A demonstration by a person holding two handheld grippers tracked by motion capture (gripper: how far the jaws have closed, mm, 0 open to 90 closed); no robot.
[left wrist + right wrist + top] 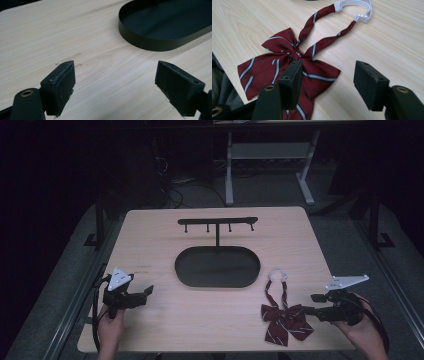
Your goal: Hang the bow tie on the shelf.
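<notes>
From above I see my right gripper (306,304) low at the table's near right, just beside the dark red bow tie with white stripes (285,318), which lies flat on the pale wooden table (150,250) near the front edge. Its white elastic neck strap (278,274) loops toward the black oval metal tray (218,266) with the black hook rack (218,223) rising from it. My right gripper view adds the detail: jaws wide apart, nothing between them, hovering over the bow's wing. My left gripper (145,293) sits well apart at the near left; its own view shows jaws spread over bare wood, the tray's wall ahead
</notes>
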